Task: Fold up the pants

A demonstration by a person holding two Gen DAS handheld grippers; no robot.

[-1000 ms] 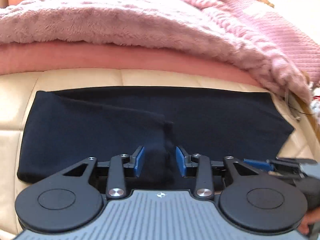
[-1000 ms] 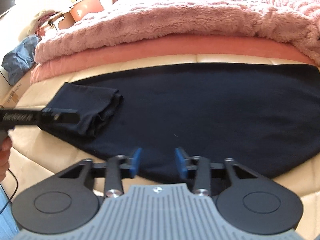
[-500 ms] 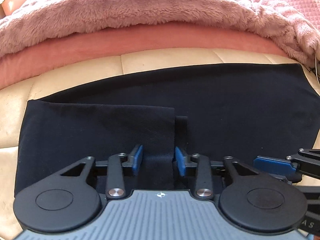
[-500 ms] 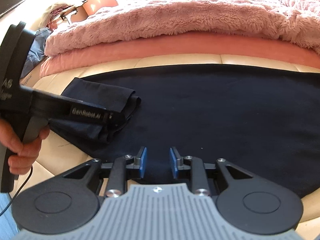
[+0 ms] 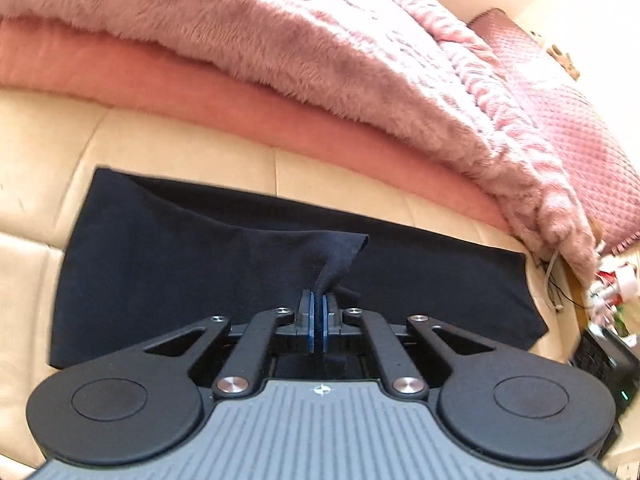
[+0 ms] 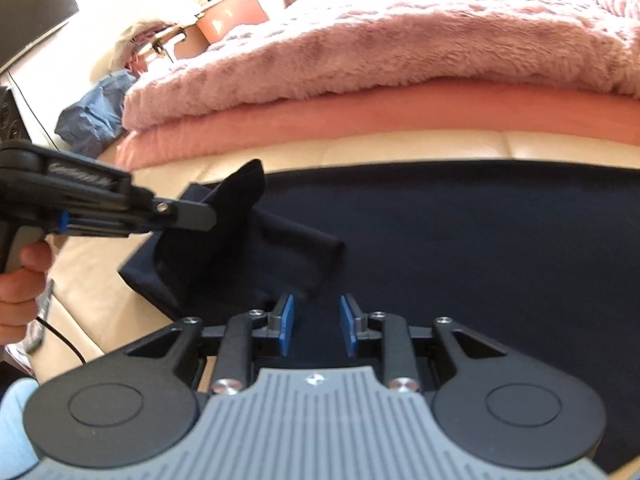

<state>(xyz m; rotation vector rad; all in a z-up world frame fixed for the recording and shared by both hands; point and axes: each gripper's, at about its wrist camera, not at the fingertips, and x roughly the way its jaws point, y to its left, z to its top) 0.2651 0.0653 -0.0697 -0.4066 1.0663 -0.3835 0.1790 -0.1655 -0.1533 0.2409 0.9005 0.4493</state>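
Dark navy pants (image 5: 200,264) lie flat on a cream quilted surface (image 5: 48,152), one end folded over onto the rest. My left gripper (image 5: 318,312) is shut on an edge of the folded layer and lifts it into a peak. In the right wrist view the left gripper (image 6: 200,216) comes in from the left, holding that raised cloth above the pants (image 6: 480,240). My right gripper (image 6: 316,320) is open, its blue pads apart just above the near edge of the pants, holding nothing.
A fluffy pink blanket (image 5: 280,40) over a salmon layer (image 5: 160,80) lies behind the pants. A knitted pink cushion (image 5: 568,132) is at the right. Blue cloth (image 6: 92,116), a plant pot (image 6: 232,12) and a dark screen (image 6: 36,8) stand at the far left.
My left gripper has shut on the folded edge of the pants and lifted it up. My right gripper has stayed open near the front edge.
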